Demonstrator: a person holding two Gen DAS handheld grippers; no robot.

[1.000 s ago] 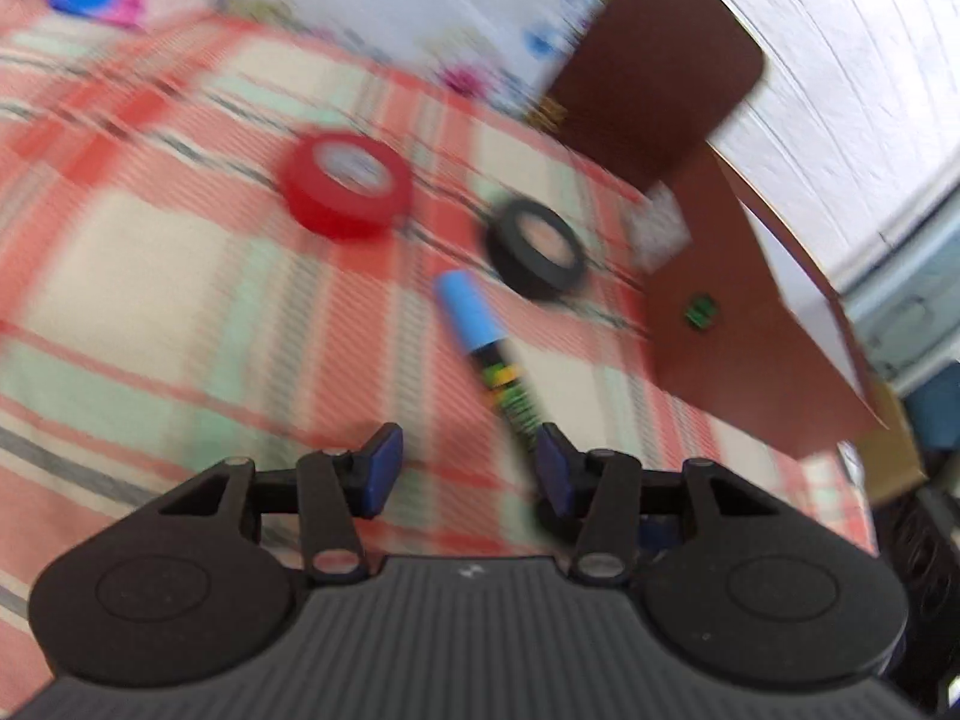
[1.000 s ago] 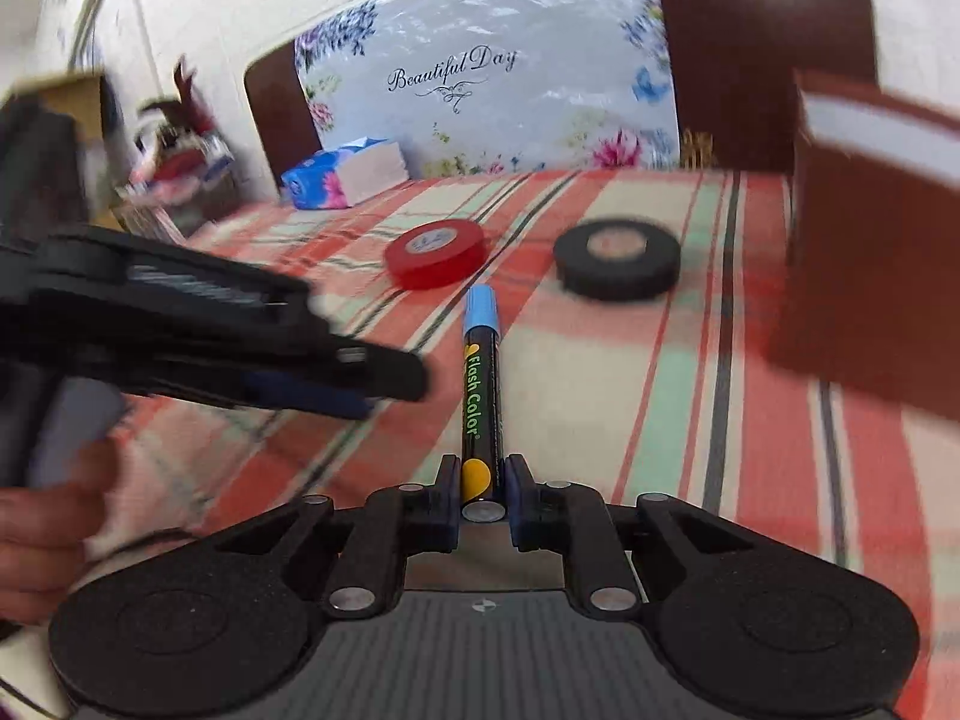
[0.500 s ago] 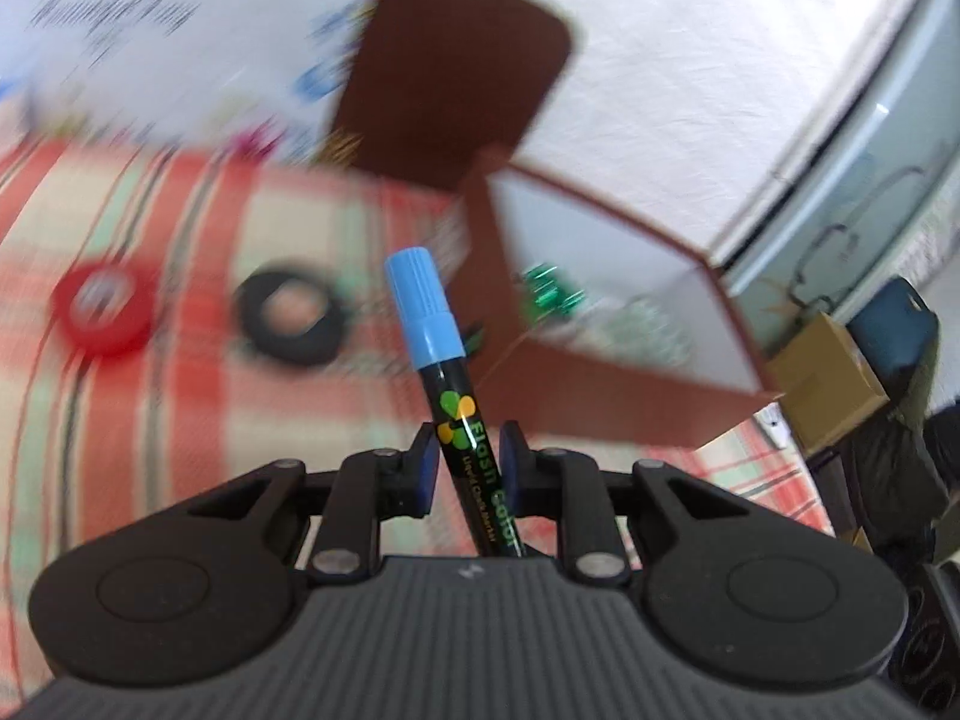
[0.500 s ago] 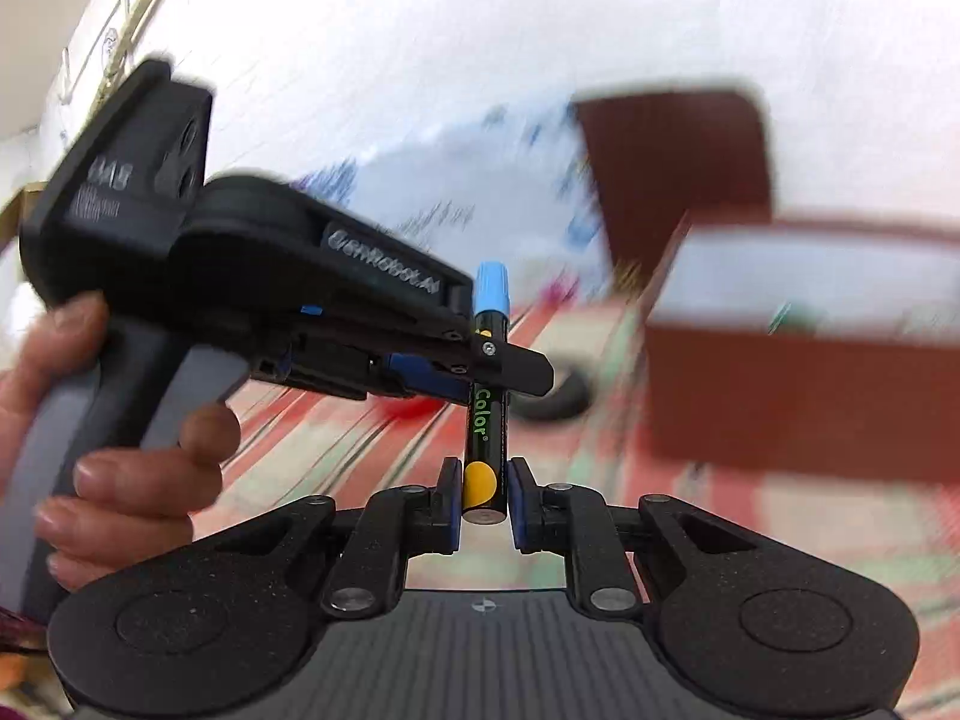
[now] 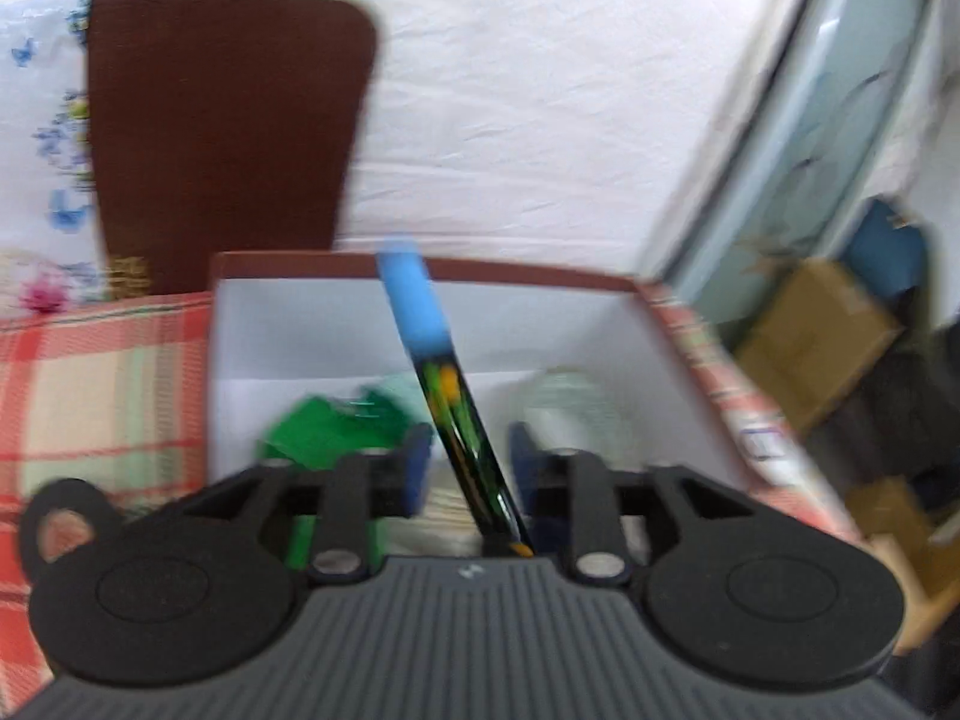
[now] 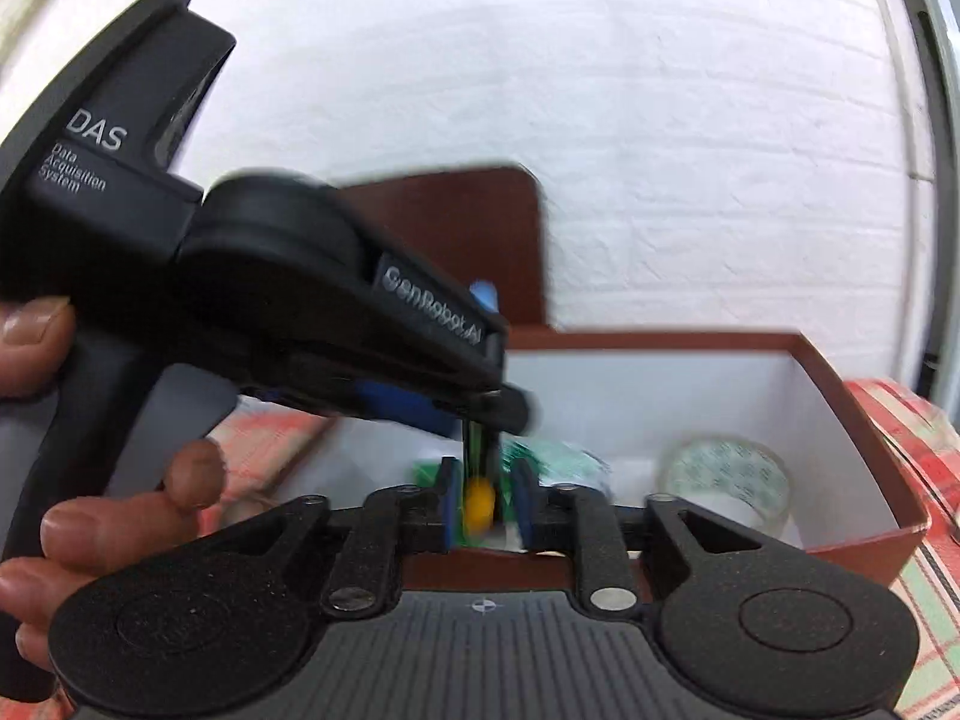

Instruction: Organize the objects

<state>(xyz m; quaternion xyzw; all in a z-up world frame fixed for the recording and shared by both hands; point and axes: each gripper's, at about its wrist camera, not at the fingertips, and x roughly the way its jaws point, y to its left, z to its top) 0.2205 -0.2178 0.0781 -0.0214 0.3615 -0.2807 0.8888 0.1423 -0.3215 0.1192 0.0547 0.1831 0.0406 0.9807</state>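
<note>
A black marker with a blue cap stands tilted over the brown box, which is white inside. The marker sits between the jaws of my left gripper. Those jaws are opening, with a gap on each side of the marker. In the right wrist view the marker's yellow end hangs between the jaws of my right gripper. These jaws are opening too, and their pads are off the marker. The left gripper crosses in from the left, held by a hand. The marker is blurred.
Inside the box lie a green item and a clear tape roll. A brown chair back stands behind the box, against a white wall. The checked tablecloth spreads to the left. Cardboard boxes sit past the table's right side.
Both grippers lifted the marker off the table and carried it over the box. The left jaws shut on it half a second ago. Now both pairs of jaws have spread apart.
</note>
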